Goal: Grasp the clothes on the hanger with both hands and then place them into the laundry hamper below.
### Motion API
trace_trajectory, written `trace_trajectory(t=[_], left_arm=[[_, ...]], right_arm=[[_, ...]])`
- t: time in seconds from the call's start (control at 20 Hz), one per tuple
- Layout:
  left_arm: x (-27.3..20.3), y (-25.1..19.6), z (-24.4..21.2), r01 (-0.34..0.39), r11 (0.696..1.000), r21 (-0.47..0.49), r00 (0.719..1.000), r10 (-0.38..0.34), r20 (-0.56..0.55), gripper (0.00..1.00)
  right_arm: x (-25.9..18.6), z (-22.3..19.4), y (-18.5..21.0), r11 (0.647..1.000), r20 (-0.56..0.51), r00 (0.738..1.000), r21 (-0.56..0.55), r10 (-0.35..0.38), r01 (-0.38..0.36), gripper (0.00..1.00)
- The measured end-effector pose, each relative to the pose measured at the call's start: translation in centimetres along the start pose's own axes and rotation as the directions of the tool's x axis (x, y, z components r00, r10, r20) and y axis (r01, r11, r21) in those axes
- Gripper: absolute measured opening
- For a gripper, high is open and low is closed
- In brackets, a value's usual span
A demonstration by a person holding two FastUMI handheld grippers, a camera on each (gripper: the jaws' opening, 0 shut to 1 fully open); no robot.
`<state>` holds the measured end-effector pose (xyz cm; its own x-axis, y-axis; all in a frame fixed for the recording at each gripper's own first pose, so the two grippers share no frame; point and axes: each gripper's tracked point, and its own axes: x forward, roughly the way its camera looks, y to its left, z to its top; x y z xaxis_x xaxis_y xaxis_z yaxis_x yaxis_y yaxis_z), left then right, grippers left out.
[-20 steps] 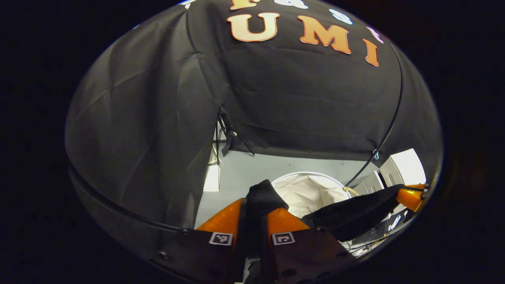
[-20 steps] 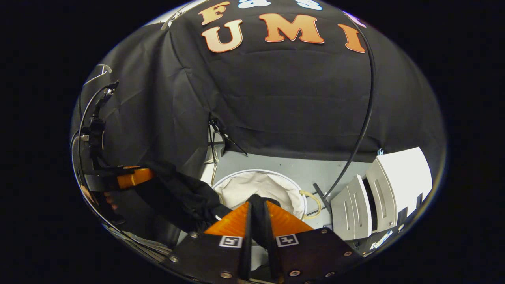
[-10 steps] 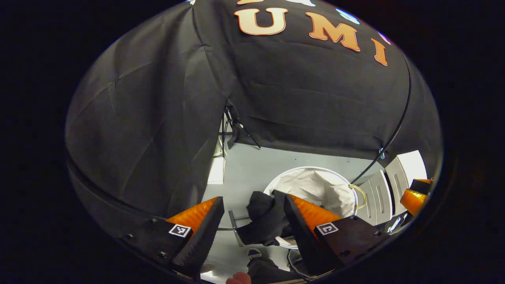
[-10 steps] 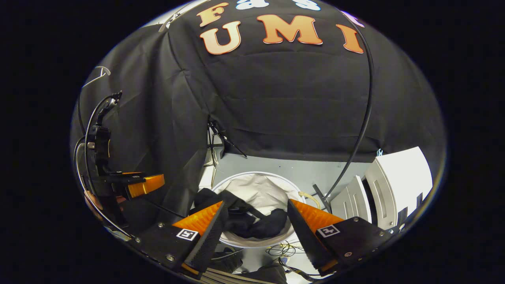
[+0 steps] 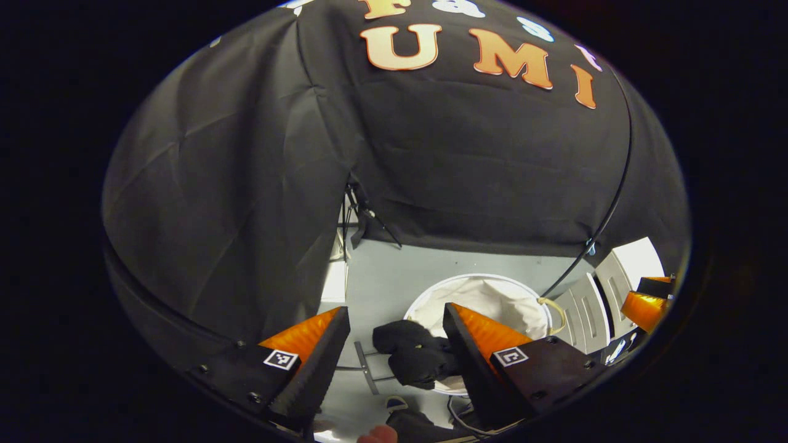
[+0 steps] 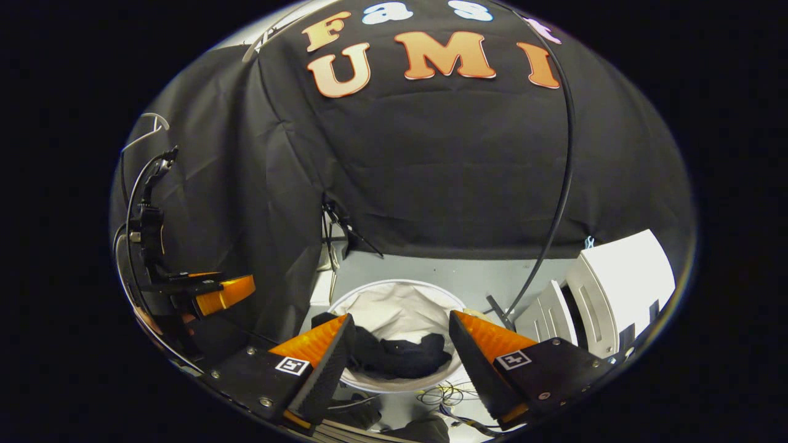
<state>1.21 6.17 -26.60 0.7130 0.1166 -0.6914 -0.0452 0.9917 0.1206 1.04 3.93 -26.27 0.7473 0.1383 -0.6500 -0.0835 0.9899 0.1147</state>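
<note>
A grey floor (image 6: 431, 271) is seen below the black cloth wall (image 6: 431, 172), and on it the white hamper (image 6: 375, 295) is stood, mouth up. At far left in the right gripper view, the left gripper (image 6: 215, 294) is seen held by a hand, well apart from the hamper; its fingers are shown spread in its own view (image 5: 394, 354), nothing between them. Further right, down the middle, the dark clothes (image 6: 394, 355) are found bunched at the hamper's near side; in the left gripper view the heap (image 5: 412, 357) is seen lapping over the near rim, so part may be hanging outside, though that cannot be told for sure. The right gripper (image 6: 400, 354) is held above the hamper, fingers wide apart, nothing clamped. At right, white cabinets (image 6: 622, 289) and a black cable (image 6: 554, 209) are noted.

The drop is judged done: the clothes are released and lie in or on the hamper. Little is left, by the look of it, beyond a check that no cloth is draped over the rim, and a nudge inward if so.
</note>
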Motion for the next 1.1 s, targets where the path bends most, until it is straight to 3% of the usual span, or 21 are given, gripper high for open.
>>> trace_trajectory(t=[0.2, 0.4, 0.7, 0.95, 1.1], left_arm=[[-2.6, -1.3, 4.8, 0.022, 1.000, 0.021, 0.989, -0.025, 0.146, 0.99], [-6.0, -3.0, 9.9, 0.061, 0.998, 0.014, 0.963, -0.063, 0.262, 0.99], [-11.6, -4.6, 18.1, 0.133, 0.991, 0.006, 0.877, -0.120, 0.465, 0.98], [-15.7, -5.5, 21.8, 0.162, 0.987, 0.004, 0.815, -0.136, 0.564, 0.97], [-17.6, -5.9, 22.8, 0.181, 0.984, 0.006, 0.791, -0.149, 0.594, 0.98]], right_arm=[[-2.1, 5.0, 0.0, 1.000, 0.141, 0.990, -0.004, -0.015, 0.015, 0.94], [-5.3, 10.1, 0.4, 1.000, 0.276, 0.961, -0.024, -0.010, 0.017, 0.94], [-10.3, 18.1, 1.5, 0.999, 0.463, 0.887, -0.035, 0.002, 0.017, 0.94], [-15.2, 22.4, 2.0, 0.999, 0.574, 0.819, -0.039, -0.004, 0.032, 0.94], [-16.5, 23.5, 1.6, 0.996, 0.600, 0.800, -0.054, -0.019, 0.065, 0.94]])
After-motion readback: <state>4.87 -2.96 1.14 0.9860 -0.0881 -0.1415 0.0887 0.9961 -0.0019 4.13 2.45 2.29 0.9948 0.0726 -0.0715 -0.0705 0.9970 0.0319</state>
